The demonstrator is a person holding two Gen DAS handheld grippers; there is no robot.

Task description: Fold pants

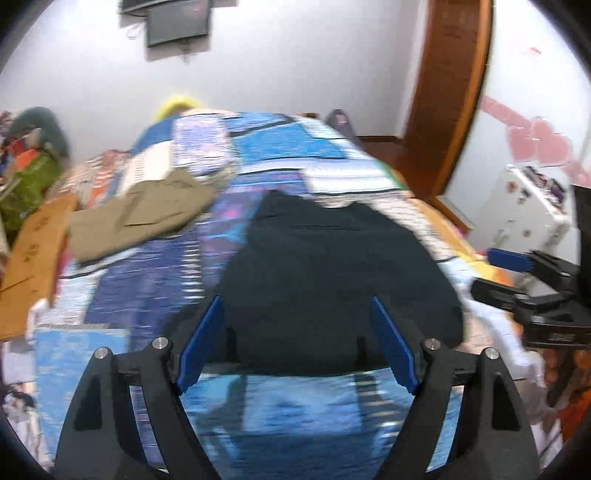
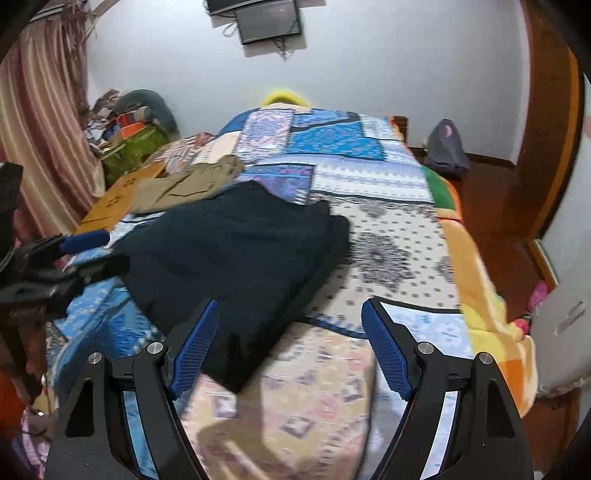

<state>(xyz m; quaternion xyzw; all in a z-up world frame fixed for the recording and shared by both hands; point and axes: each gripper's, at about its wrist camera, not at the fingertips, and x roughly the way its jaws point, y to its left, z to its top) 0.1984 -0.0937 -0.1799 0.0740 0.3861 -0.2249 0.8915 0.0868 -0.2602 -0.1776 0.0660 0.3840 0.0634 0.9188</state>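
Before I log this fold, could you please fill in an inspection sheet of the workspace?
Surface: patchwork bedspread, rumpled.
Job's things: dark pants, folded, lying flat.
Clutter: khaki garment and cardboard beside them; heaped bags at the far corner.
Grippers: left claw open, empty; right claw open, empty.
Cables: cords hanging below the wall screen.
Surroundings: white wall, wooden door frame, striped curtain.
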